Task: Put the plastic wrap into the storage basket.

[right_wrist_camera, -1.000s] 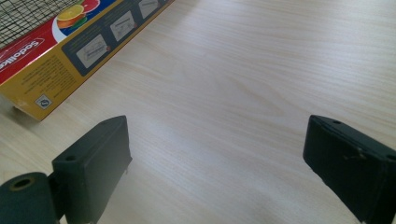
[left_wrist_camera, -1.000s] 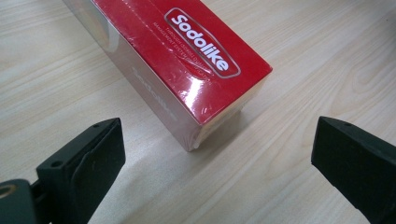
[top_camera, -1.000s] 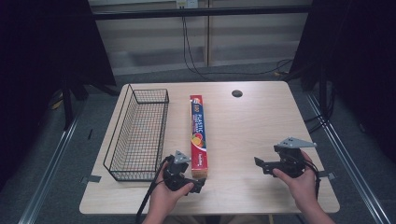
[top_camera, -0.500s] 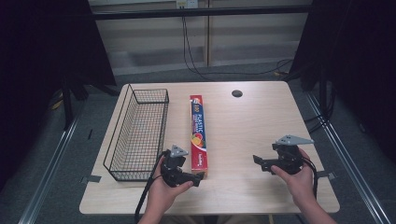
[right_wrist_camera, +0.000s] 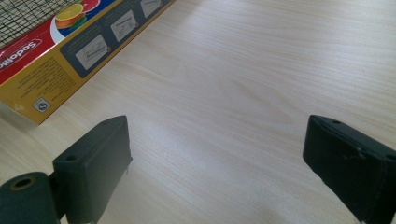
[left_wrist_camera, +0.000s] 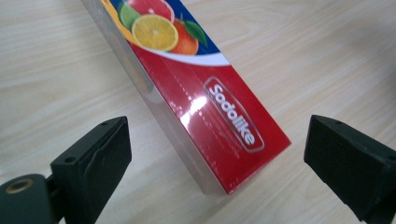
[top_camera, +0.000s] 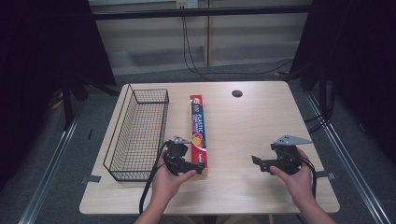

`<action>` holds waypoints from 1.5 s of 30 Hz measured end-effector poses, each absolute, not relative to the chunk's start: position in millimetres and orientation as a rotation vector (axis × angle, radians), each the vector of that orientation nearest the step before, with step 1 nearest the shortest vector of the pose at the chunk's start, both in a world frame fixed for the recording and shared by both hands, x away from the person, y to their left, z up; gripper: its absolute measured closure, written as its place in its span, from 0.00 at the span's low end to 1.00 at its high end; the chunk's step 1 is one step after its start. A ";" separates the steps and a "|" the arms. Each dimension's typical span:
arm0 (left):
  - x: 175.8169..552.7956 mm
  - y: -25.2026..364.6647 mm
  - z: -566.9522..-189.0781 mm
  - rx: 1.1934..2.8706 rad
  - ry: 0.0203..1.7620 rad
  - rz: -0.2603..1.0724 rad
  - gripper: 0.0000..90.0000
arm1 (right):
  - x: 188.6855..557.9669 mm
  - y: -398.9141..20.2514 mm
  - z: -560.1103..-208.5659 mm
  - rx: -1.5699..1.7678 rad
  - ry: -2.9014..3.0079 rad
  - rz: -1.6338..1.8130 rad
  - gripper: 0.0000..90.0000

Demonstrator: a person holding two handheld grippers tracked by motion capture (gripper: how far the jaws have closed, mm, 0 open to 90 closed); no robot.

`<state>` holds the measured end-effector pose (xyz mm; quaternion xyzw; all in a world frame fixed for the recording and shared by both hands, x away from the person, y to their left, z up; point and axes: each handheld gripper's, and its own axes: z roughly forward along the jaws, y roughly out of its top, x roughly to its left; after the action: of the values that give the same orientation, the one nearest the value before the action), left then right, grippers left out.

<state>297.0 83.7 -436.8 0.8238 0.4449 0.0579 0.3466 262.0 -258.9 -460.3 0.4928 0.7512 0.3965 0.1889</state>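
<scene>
Since the earlier frame, the left gripper (top_camera: 198, 167) edged toward the wrap box (top_camera: 199, 131), jaws just narrowing but apart, gripping nothing. The right gripper (top_camera: 256, 163), at three o'clock, gaped empty. Closing off-centre could skew the box.

The pale wooden table (top_camera: 261, 121) is seen from high above, from the person's side, looking forward and down. The whole top is taken in from far off, with the black wire basket (top_camera: 140, 133) at the left. The left gripper view is taken very close, low over the near end of the long red box with fruit pictures (left_wrist_camera: 205, 112). The right gripper view is taken close and low over bare wood. The same box (right_wrist_camera: 70, 51) and basket mesh (right_wrist_camera: 28, 16) are shared at its top left corner.
</scene>
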 end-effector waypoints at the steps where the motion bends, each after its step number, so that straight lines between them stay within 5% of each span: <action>1: 297.0 83.7 -436.8 2.137 1.154 0.150 0.09 | 262.0 -258.9 -460.3 1.386 2.112 1.115 0.09; 13: 324.6 64.7 -425.5 2.157 1.213 0.168 0.10 | 261.9 -258.8 -460.1 1.382 2.112 1.116 0.09; 38: 367.9 42.0 -423.9 2.207 1.251 0.206 0.33 | 261.4 -260.8 -459.4 1.379 2.102 1.131 0.09; 45: 377.2 38.4 -429.2 2.199 1.384 0.153 0.33 | 260.7 -262.4 -458.3 1.387 2.098 1.136 0.09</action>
<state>377.2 38.4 -429.2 0.8143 0.5126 0.0568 0.2664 260.7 -262.4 -458.3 0.4936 0.7464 0.4041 0.1899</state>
